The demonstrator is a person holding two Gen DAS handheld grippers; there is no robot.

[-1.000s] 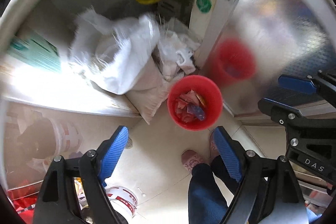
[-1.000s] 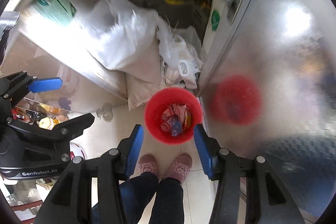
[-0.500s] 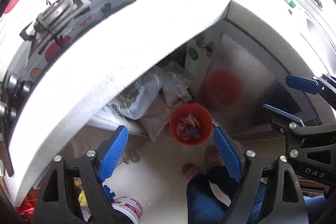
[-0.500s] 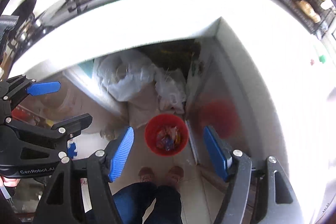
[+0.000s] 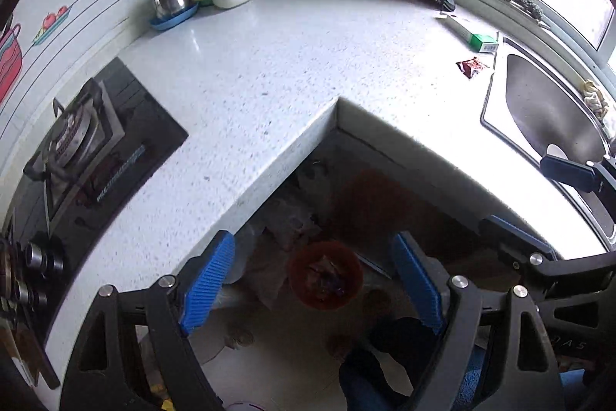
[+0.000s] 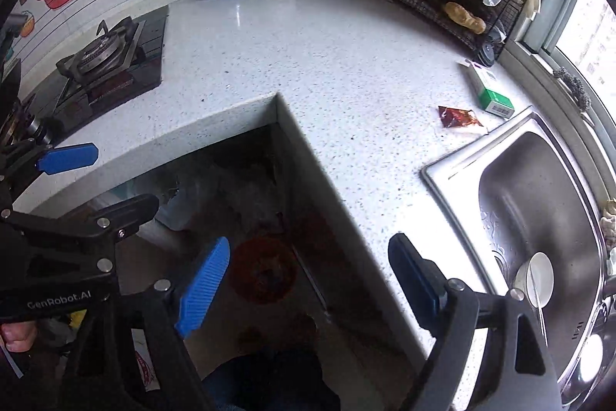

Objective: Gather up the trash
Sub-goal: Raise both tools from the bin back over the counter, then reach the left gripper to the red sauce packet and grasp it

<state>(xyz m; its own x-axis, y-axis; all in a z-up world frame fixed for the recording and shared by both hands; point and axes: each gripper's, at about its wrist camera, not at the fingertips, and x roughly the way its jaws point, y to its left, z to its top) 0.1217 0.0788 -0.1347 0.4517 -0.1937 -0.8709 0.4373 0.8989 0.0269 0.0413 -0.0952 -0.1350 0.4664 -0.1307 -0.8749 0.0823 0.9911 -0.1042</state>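
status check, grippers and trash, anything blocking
Left gripper open, empty. Right gripper open, empty, its jaws just opening. Dark red crumpled wrapper on white speckled counter beside steel sink. Path clear.

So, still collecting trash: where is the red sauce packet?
The red sauce packet lies on the countertop, right side, between the green-and-white box and the sink.

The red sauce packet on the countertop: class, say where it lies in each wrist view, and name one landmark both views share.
Left wrist view: the red sauce packet lies upper right, just left of the steel sink.
Right wrist view: the packet lies right of centre, above the sink's near corner.
Shared landmark: the green and white box just beyond the packet.
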